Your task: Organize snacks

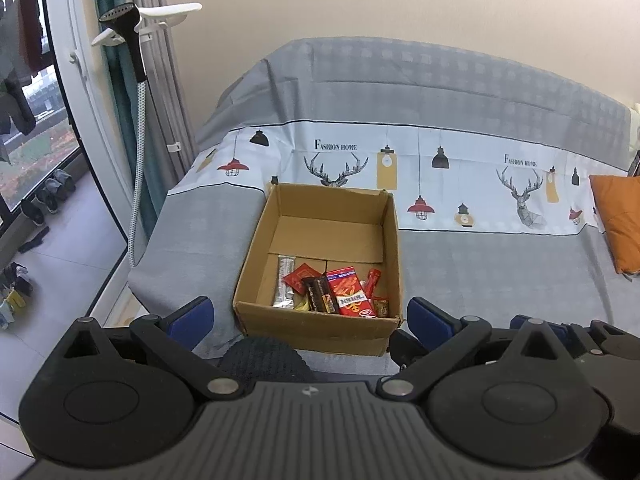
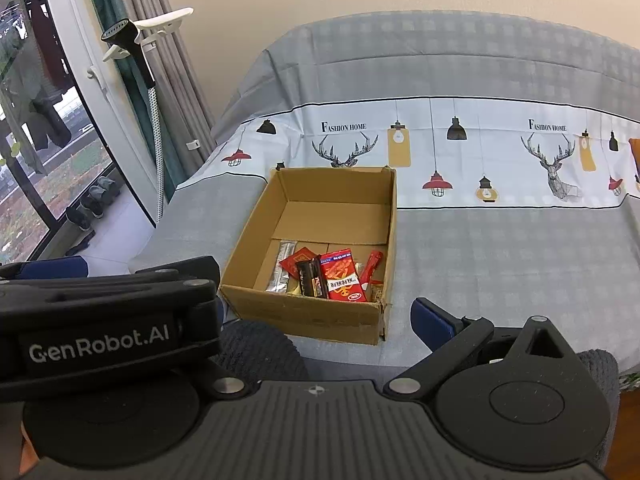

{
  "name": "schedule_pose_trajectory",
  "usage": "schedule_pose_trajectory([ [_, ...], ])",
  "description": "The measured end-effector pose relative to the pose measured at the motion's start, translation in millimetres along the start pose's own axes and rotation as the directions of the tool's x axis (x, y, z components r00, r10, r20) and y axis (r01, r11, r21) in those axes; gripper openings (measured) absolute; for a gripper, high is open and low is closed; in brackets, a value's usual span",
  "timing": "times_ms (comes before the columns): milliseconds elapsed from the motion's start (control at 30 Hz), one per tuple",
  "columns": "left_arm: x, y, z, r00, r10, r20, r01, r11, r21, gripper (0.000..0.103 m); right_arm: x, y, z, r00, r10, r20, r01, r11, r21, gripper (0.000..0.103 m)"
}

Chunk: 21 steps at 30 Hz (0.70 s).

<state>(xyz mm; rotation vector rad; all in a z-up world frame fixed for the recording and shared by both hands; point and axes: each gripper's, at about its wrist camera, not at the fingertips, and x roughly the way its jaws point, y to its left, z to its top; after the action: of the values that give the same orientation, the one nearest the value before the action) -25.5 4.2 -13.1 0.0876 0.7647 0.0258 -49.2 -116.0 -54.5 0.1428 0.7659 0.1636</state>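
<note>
Grey checked bedding with a white band of deer heads and lamps covers the bed [image 1: 480,264], which fills both views. Nearest, the left tool [image 1: 310,318] has its blue-padded fingers spread wide apart and holds nothing; the right tool [image 2: 320,316] is likewise spread and empty, though its left finger is hidden behind the other tool's body. Just beyond them an open cardboard box [image 1: 316,330] sits on the bed, its long axis running near to far. Snack packets lie bunched at its near end: a silver bar [image 1: 284,282] on the left pointing near to far, a dark packet [image 1: 320,295], a big red packet [image 1: 351,292], and a small red stick [image 1: 372,280] on the right. Farther right lies an orange cushion [image 1: 620,224].
</note>
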Motion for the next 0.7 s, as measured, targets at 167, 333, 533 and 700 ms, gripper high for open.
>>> schedule_pose_trajectory([
  [167, -3.2, 3.6, -2.4, 1.000, 0.011, 0.001, -0.011, 1.000, 0.001, 0.103, -0.6, 0.7, -0.6, 1.000, 0.007, -0.001, -0.007, 1.000, 0.001, 0.100],
  [333, -3.7, 7.7, -3.4, 1.000, 0.010, 0.001, -0.010, 1.000, -0.010, 0.103, -1.1, 4.3, -1.8, 1.000, 0.000, 0.002, 0.000, 1.000, -0.017, 0.100],
  [533, -5.3, 9.7, -4.6, 1.000, 0.017, -0.002, -0.017, 1.000, -0.010, 0.103, -1.8, 8.9, -3.2, 1.000, -0.003, 0.003, 0.003, 1.000, -0.022, 0.100],
  [700, -2.8, 13.3, -4.6, 1.000, 0.016, -0.008, -0.016, 1.000, -0.010, 0.103, -0.5, 9.2, -4.6, 1.000, -0.001, -0.007, 0.001, 1.000, -0.015, 0.100],
])
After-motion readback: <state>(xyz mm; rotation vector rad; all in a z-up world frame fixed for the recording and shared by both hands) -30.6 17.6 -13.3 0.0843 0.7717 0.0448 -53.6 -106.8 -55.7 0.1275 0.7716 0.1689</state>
